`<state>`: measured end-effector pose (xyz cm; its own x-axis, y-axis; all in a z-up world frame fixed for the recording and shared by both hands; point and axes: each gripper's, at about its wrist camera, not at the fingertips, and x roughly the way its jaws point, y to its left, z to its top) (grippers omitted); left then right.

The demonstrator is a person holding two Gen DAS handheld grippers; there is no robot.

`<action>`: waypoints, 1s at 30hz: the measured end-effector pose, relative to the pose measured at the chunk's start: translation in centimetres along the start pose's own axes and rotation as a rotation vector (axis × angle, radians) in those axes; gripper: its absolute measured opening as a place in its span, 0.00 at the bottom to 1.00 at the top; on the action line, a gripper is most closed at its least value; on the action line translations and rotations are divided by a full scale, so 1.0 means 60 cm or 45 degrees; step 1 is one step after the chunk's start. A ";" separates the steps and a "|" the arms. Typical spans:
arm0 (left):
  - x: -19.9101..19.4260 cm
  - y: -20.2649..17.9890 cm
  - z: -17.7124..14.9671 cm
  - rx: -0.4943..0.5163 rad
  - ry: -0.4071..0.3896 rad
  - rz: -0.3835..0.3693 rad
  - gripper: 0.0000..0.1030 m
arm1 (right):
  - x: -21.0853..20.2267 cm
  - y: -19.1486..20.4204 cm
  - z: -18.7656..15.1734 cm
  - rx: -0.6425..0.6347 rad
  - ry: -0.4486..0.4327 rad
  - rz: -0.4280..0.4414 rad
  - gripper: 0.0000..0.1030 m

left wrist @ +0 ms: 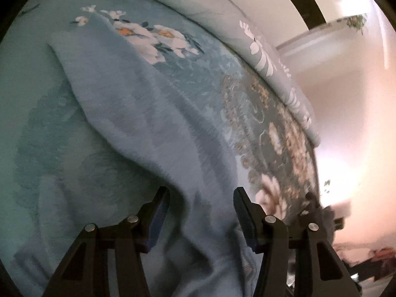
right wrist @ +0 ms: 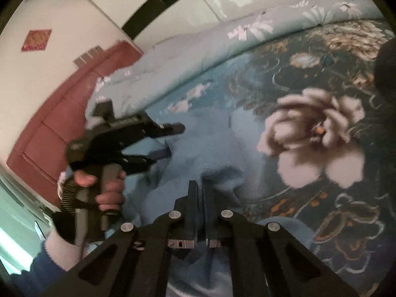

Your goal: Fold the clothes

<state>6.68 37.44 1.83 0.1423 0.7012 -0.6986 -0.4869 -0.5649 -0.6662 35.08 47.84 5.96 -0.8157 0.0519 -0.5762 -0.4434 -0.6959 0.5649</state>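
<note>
A light blue fleecy garment (left wrist: 148,128) lies rumpled on a floral bedspread (left wrist: 267,113). My left gripper (left wrist: 201,198) is open, its jaws wide apart astride a raised fold of the garment. In the right wrist view the left gripper (right wrist: 173,138) shows at the left, held by a hand, jaws open over the cloth. My right gripper (right wrist: 200,188) is shut on an edge of the blue garment (right wrist: 215,153), which bunches up around its fingertips.
A folded pale blue quilt (right wrist: 222,39) with white flowers lies along the bed's far side. A dark red headboard (right wrist: 61,113) stands at the left. A dark object (right wrist: 386,74) sits on the bedspread at the right edge.
</note>
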 end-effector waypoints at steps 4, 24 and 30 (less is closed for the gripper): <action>-0.009 -0.002 0.006 -0.038 -0.046 -0.037 0.05 | -0.045 -0.011 0.009 0.014 -0.069 -0.021 0.04; -0.440 0.087 0.036 -0.060 -0.765 -0.218 0.03 | -0.261 -0.036 0.070 0.032 -0.599 -0.216 0.04; -0.454 0.203 -0.010 -0.178 -0.755 -0.107 0.03 | -0.303 -0.052 0.072 0.043 -0.688 -0.309 0.04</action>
<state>-2.62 11.17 12.57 -0.3482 0.8455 -0.4049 -0.3712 -0.5210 -0.7686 49.65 52.15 17.22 -0.7593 0.5702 -0.3136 -0.6451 -0.5957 0.4785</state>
